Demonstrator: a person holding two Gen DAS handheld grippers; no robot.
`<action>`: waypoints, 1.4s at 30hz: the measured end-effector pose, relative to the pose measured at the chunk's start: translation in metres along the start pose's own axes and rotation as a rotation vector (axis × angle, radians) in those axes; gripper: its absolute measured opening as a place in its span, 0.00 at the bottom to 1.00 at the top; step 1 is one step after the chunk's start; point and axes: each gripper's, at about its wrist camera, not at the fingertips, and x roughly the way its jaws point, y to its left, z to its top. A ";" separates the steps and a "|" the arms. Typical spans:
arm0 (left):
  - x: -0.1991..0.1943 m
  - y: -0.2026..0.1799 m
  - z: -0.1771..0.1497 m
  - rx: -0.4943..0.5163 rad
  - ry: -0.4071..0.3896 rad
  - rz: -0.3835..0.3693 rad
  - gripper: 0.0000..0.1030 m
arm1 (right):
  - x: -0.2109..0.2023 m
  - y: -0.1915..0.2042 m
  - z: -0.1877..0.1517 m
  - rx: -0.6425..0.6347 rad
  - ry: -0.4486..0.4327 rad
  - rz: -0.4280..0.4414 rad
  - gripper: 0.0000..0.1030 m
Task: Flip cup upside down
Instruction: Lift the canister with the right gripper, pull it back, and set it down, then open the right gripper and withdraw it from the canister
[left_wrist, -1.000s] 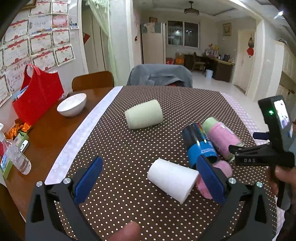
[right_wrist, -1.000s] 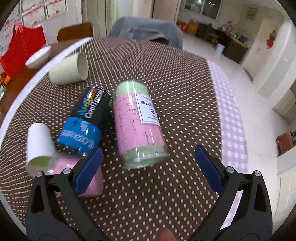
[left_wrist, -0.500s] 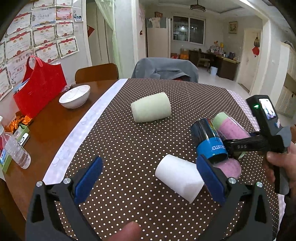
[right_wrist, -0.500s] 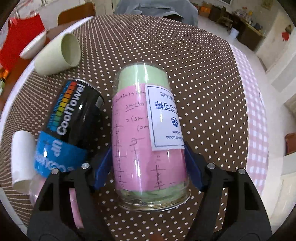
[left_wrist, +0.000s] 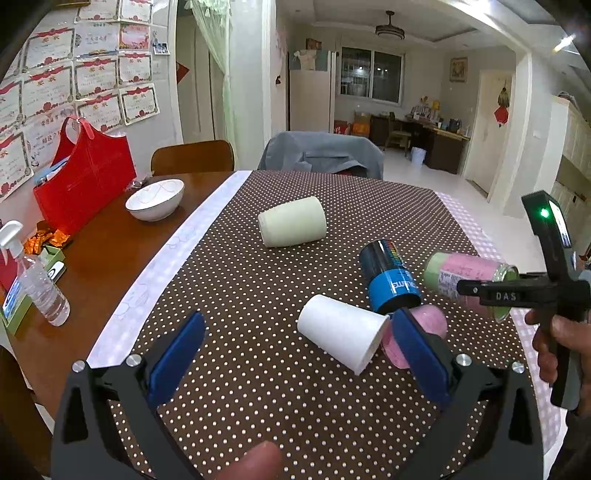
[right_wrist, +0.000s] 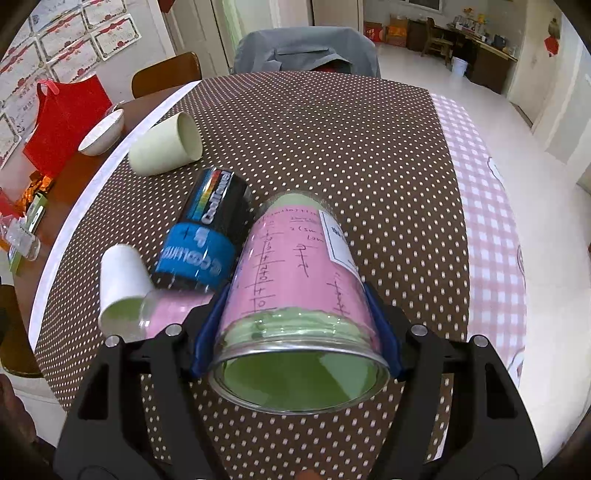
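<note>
My right gripper (right_wrist: 297, 325) is shut on a clear cup with pink and green paper inside (right_wrist: 295, 280). It holds the cup tilted above the dotted cloth, mouth toward the camera. The held cup also shows in the left wrist view (left_wrist: 467, 282), off the table at the right. My left gripper (left_wrist: 291, 354) is open and empty, low over the cloth, just before a white cup (left_wrist: 341, 338) lying on its side. A black and blue cup (left_wrist: 389, 282), a pink cup (left_wrist: 424, 334) and a pale green cup (left_wrist: 293, 226) also lie on their sides.
A white bowl (left_wrist: 155, 199), a red bag (left_wrist: 83, 181) and a spray bottle (left_wrist: 37, 284) stand on the bare wood at the left. Chairs stand at the table's far edge. The pink checked table edge (right_wrist: 491, 229) runs along the right.
My right gripper closed on the pink and green cup and lifted it off the cloth, tilting it. My left gripper stayed open and drew back slightly.
</note>
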 end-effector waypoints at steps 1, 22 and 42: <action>-0.004 0.001 -0.001 -0.001 -0.005 0.001 0.96 | -0.009 0.003 -0.005 0.002 -0.023 0.013 0.66; -0.045 0.015 -0.038 -0.024 -0.007 0.042 0.96 | -0.068 0.097 -0.125 -0.117 -0.212 0.175 0.66; -0.061 0.012 -0.072 -0.022 0.028 0.084 0.96 | -0.059 0.080 -0.168 -0.007 -0.158 0.231 0.94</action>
